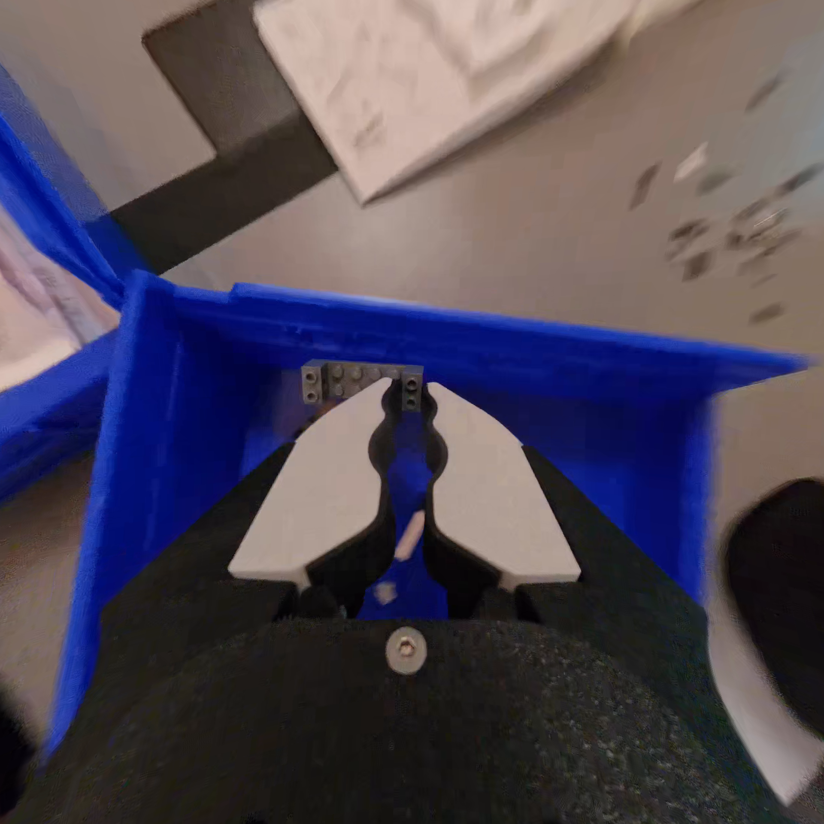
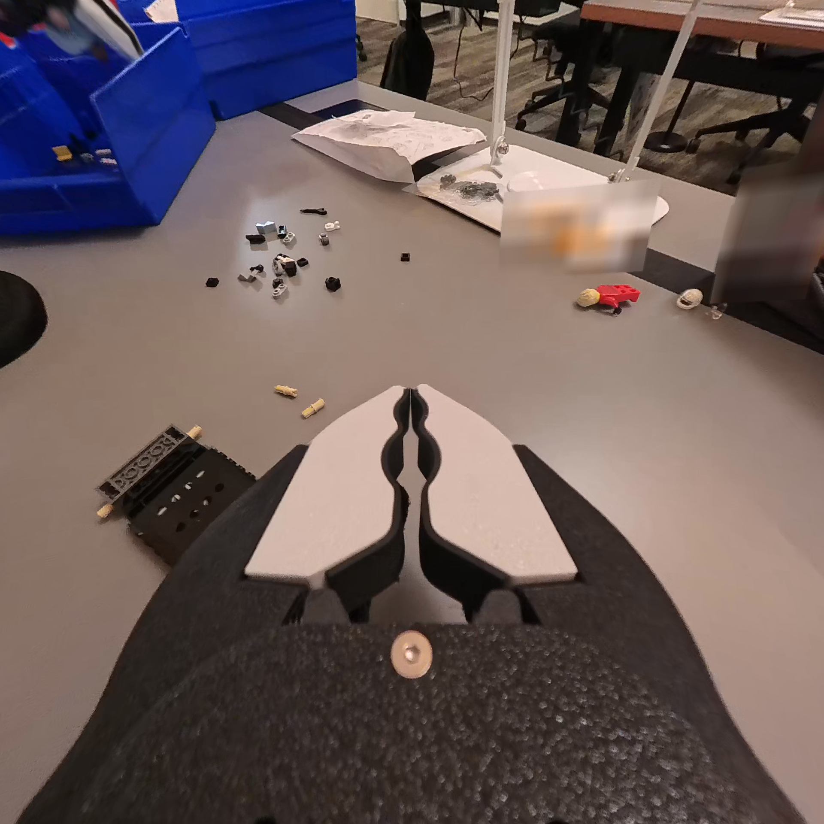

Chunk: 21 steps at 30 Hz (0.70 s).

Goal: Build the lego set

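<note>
Office/lab: desks [image 2: 695, 22], rolling chairs [image 2: 758, 125], carpet [image 2: 468, 53], blue parts bins [image 2: 151, 120].

The left gripper [image 1: 406, 388] reaches forward and down with its pale fingers [image 1: 330, 481] drawn nearly together, pinching a small grey piece at the tips. The right gripper [image 2: 409, 391] hangs level and low, fingertips pressed together with nothing between them.
</note>
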Motion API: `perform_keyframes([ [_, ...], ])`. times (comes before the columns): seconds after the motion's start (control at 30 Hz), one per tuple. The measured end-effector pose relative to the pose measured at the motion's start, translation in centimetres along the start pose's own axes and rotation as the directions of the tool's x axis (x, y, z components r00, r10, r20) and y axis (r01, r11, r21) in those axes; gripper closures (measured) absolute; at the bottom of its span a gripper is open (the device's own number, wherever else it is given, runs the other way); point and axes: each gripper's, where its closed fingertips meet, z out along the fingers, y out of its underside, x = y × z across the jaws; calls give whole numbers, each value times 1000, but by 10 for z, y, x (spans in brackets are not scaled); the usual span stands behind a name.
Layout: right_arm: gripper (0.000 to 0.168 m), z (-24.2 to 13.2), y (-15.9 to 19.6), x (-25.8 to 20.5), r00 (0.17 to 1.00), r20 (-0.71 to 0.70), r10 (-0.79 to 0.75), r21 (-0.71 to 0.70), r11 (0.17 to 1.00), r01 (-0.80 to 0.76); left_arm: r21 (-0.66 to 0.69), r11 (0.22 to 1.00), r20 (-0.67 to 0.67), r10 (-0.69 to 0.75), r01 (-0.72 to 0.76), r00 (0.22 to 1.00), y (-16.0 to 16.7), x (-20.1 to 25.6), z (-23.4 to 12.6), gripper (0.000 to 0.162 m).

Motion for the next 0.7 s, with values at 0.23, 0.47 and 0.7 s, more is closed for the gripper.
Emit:
perform_keyframes([
  [0.23, 168, -4, -11, -11, 998, 11, -63, 40, 997, 62, 543, 787, -512, 32, 294, 859, -61, 93, -98, 153],
  [0.47, 153, -11, -59, -70, 886, 37, -463, 175, 875, 450, 647, 711, -707, 424, 276, 565, -81, 295, -120, 154],
  [0.7, 131, -29, -117, -141, 619, -54, -784, 356, 564, 745, 417, 828, -909, 379, 374, 175, -97, 449, -48, 153],
])
